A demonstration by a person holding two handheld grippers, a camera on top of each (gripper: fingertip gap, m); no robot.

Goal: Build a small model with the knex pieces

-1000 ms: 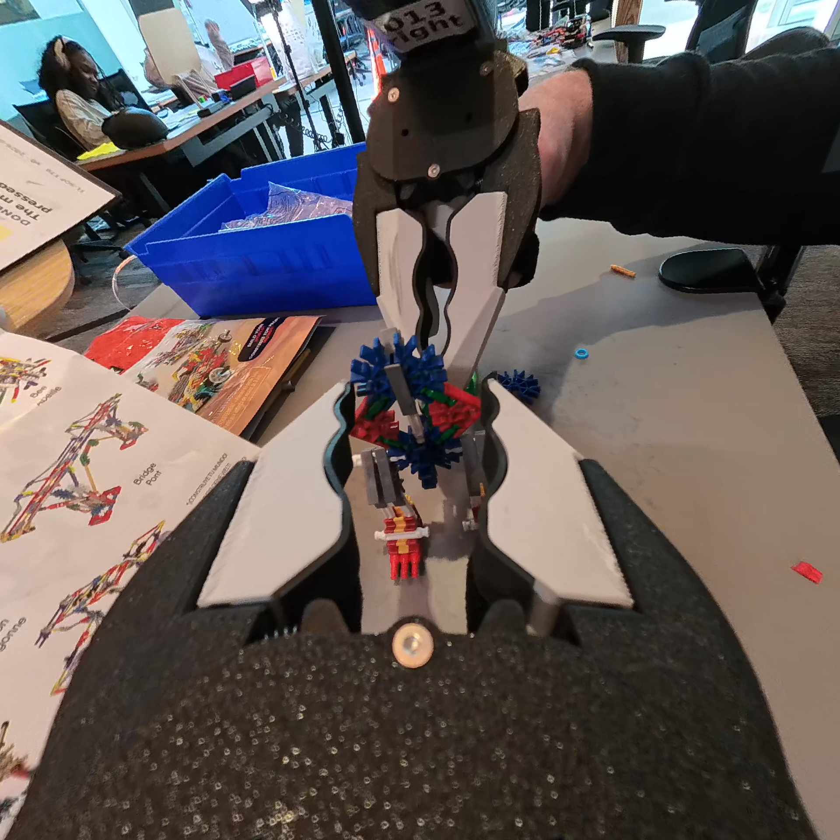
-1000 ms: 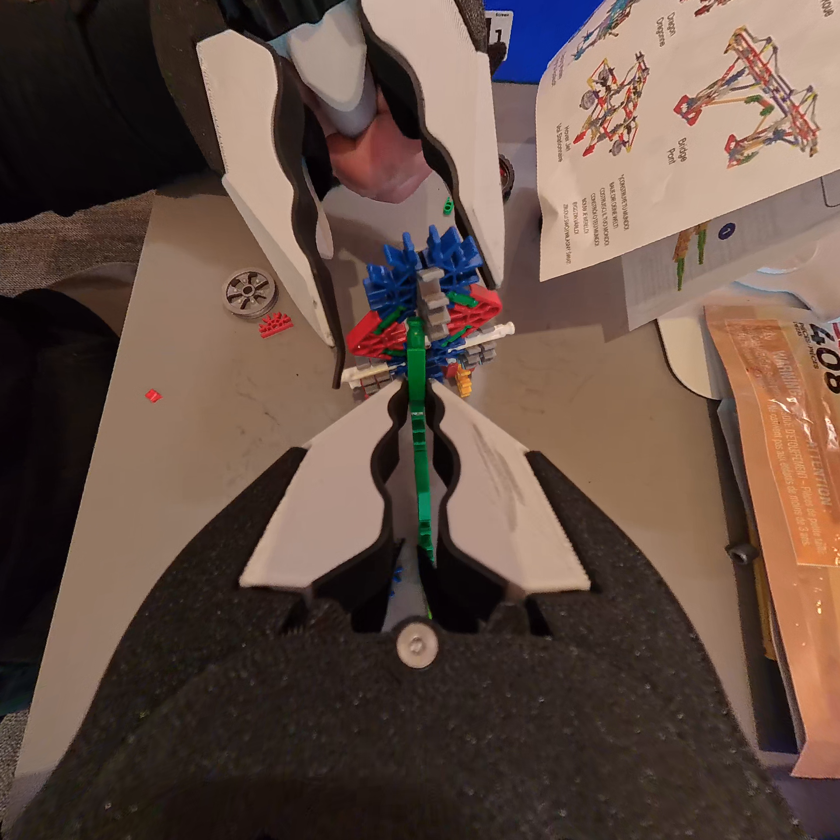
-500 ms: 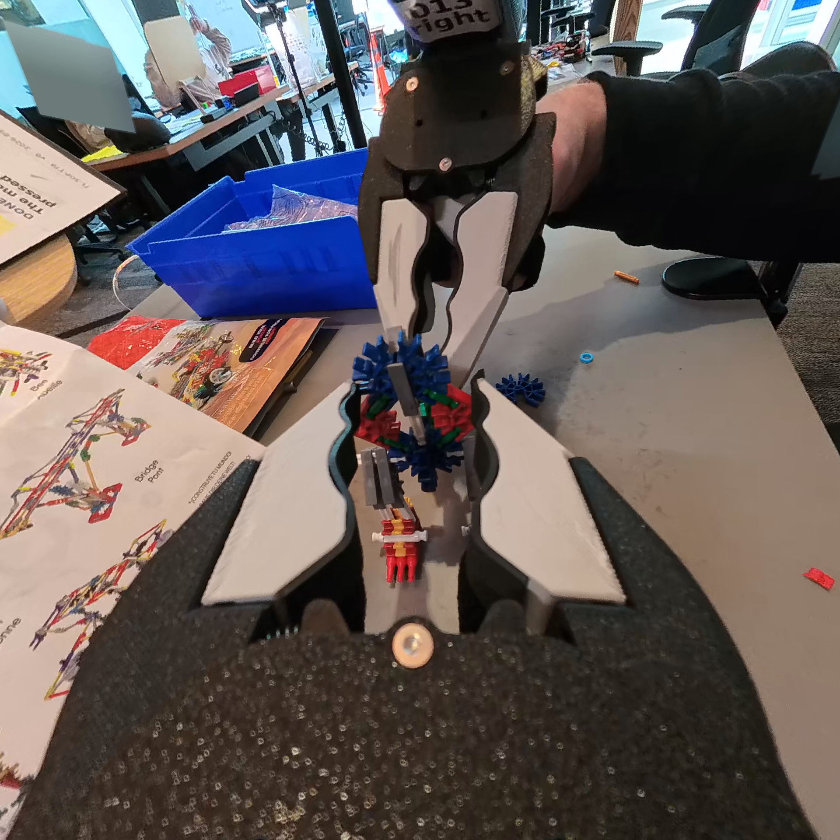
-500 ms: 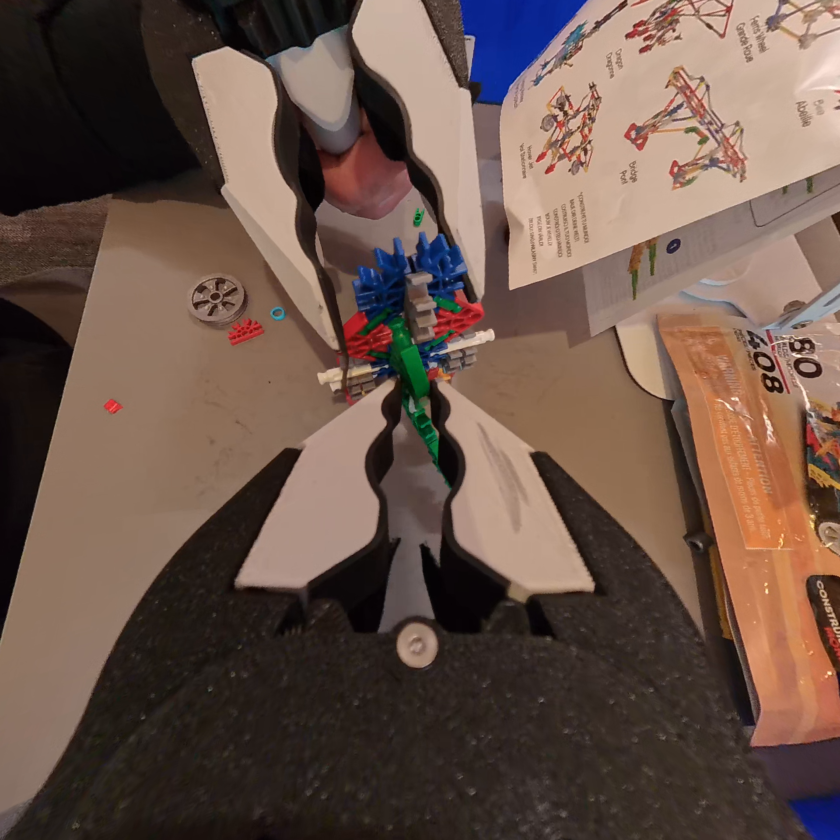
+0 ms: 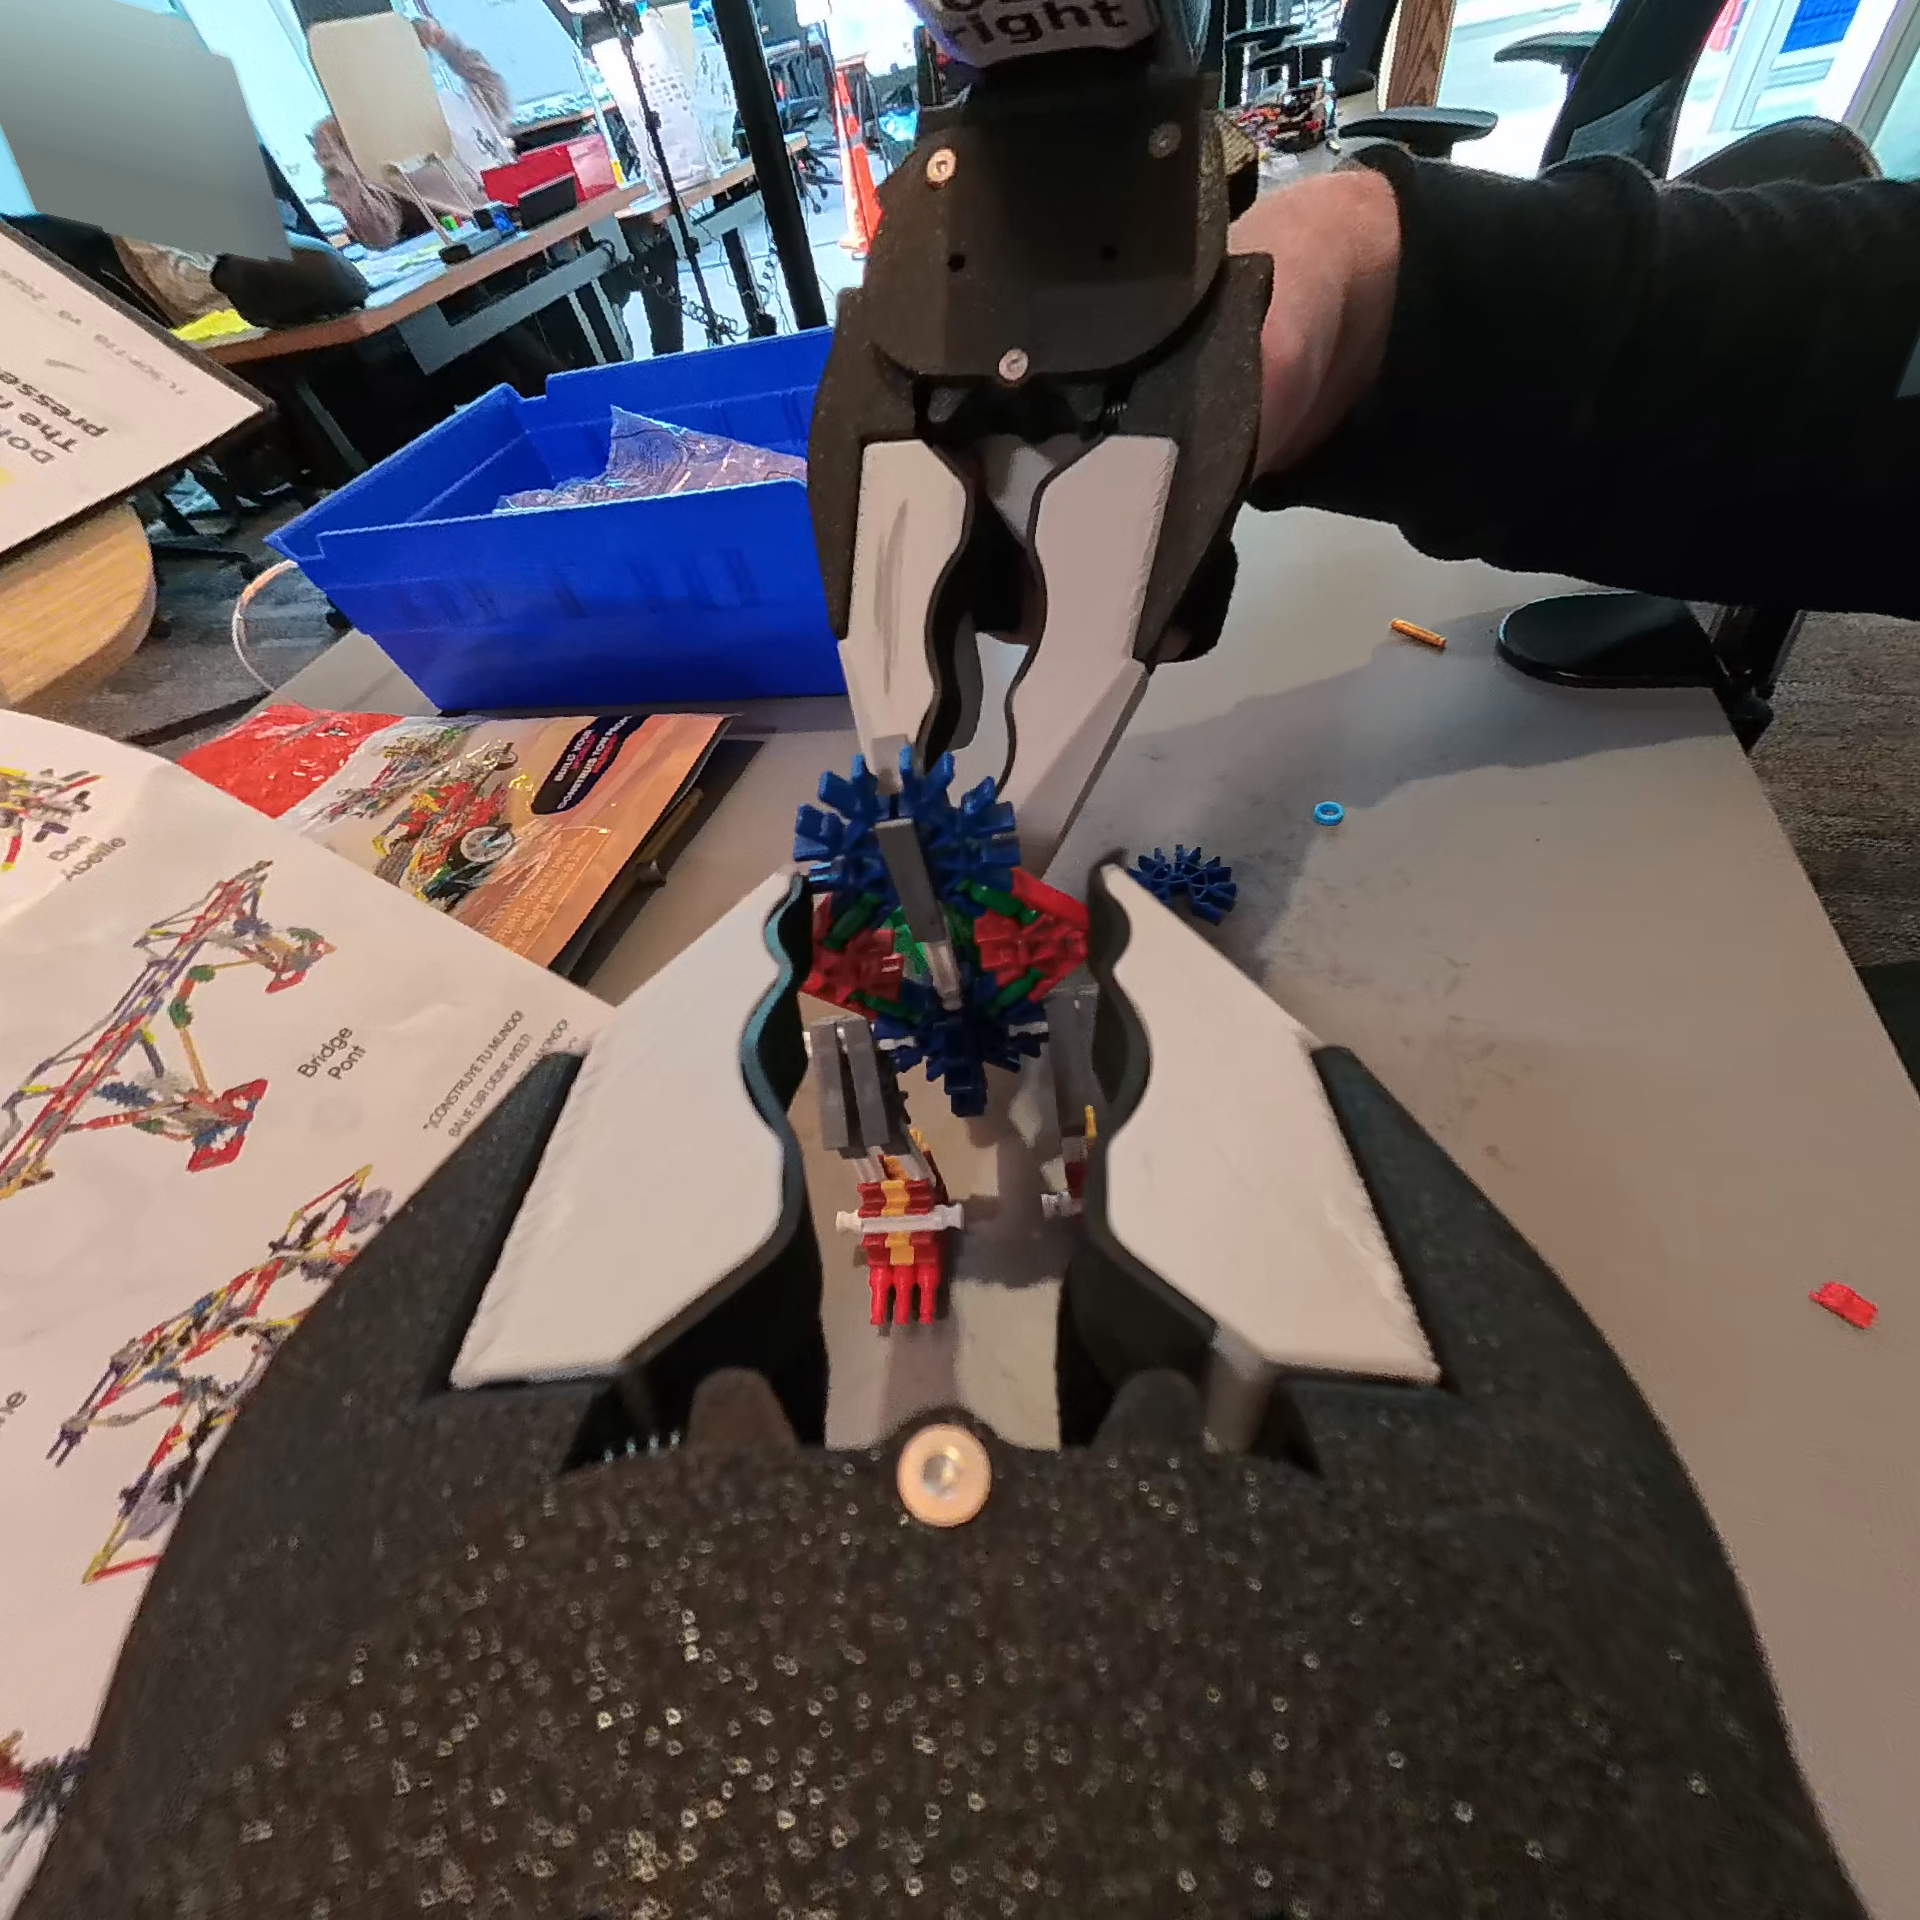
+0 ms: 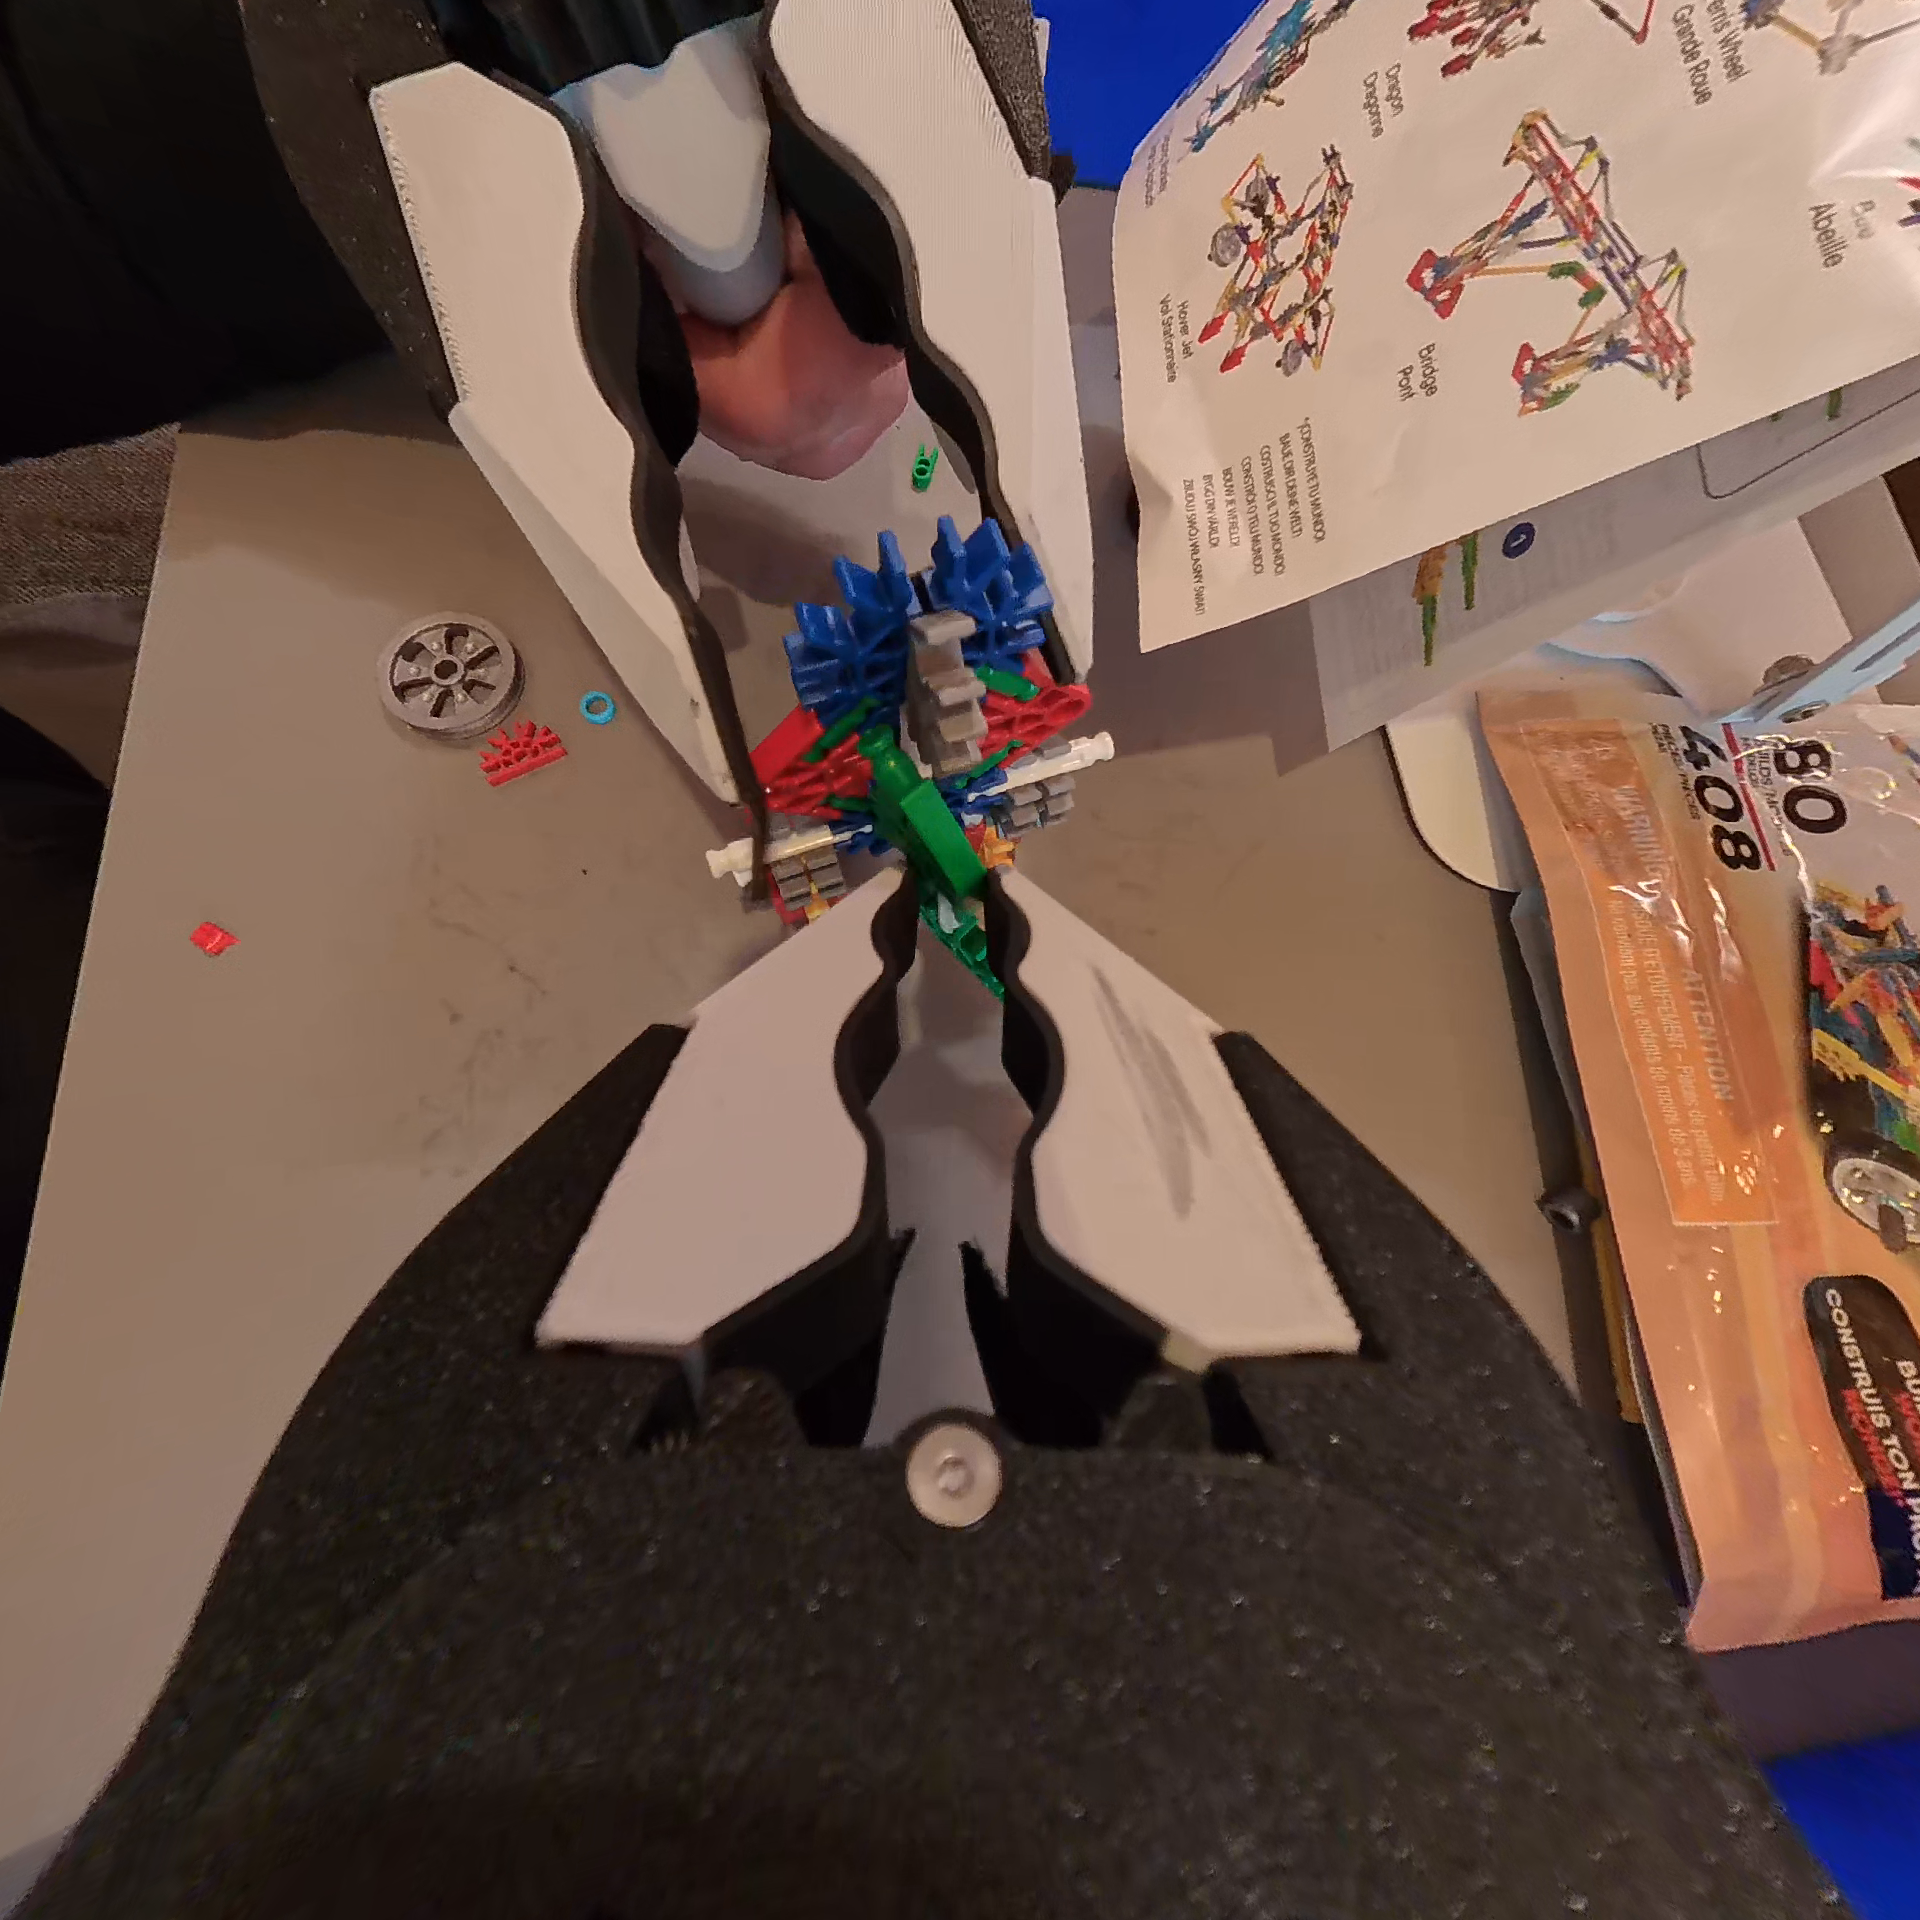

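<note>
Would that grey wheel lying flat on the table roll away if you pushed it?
Probably not: the grey spoked plastic wheel lies flat on the grey table, so it would likely slide. It looks stiff and light. Stood on edge, it could roll.

Green rod (image 6: 928, 831) now tilts, its far end leaning left into the model (image 6: 914, 707); a second ago it ran straight along the right gripper (image 6: 940, 883). Less of the rod lies between the fingers than before, only its near end at the tips. Jaws stand slightly wider than a second ago. Right gripper sits a little more upright over the model in the left wrist view (image 5: 971, 769).
</note>
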